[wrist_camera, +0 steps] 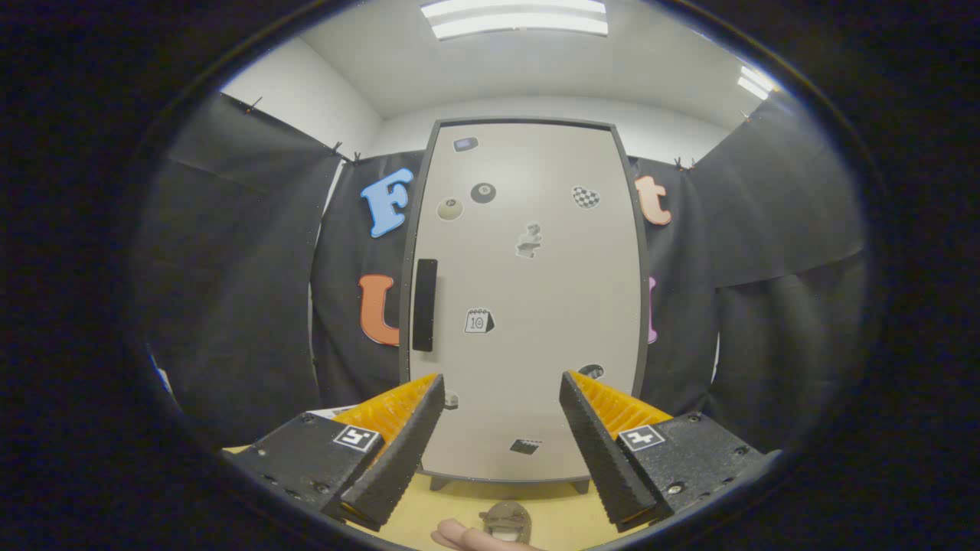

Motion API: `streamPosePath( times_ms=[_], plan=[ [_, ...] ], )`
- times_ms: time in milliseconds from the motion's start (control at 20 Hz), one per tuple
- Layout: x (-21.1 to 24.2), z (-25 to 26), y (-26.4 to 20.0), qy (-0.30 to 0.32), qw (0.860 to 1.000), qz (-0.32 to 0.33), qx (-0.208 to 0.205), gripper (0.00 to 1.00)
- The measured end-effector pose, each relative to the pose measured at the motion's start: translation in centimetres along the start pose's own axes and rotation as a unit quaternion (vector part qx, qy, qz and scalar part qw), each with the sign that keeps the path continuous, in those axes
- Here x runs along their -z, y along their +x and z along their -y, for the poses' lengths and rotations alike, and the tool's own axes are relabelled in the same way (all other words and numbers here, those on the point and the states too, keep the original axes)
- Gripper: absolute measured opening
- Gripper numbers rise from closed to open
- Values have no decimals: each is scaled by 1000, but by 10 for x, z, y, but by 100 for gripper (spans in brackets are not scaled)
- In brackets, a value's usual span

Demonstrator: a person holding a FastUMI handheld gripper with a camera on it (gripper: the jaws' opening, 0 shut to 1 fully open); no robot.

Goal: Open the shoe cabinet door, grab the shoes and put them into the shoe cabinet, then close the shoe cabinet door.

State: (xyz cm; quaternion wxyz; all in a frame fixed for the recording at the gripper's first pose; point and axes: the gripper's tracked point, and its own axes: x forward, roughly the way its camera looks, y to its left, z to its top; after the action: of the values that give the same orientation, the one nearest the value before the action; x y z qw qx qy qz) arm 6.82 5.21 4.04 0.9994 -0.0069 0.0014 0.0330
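Your gripper (pixel 501 398) is wide open and holds nothing. The cabinet (pixel 528 306) stands at the far edge of the desk (pixel 459 505), door shut. Its one handle (pixel 425 304) is left of your fingers, so you could miss it and bump the door. I count nine stickers. One shoe (pixel 505 522) sits near you between the fingers, with a fingertip (pixel 459 536) beside it.

One cabinet (pixel 528 306), one handle (pixel 424 304), one shoe (pixel 505 522), open tongs (pixel 501 390).
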Motion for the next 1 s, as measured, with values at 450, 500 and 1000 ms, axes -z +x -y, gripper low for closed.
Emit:
streamPosePath(
  times_ms=[450,500,1000],
  plan=[
    [-11,-9,53,20,999,-34,3,99],
    [-12,-8,54,16,999,-31,6,99],
    [-19,-26,77,25,1000,-17,-8,98]
  ],
)
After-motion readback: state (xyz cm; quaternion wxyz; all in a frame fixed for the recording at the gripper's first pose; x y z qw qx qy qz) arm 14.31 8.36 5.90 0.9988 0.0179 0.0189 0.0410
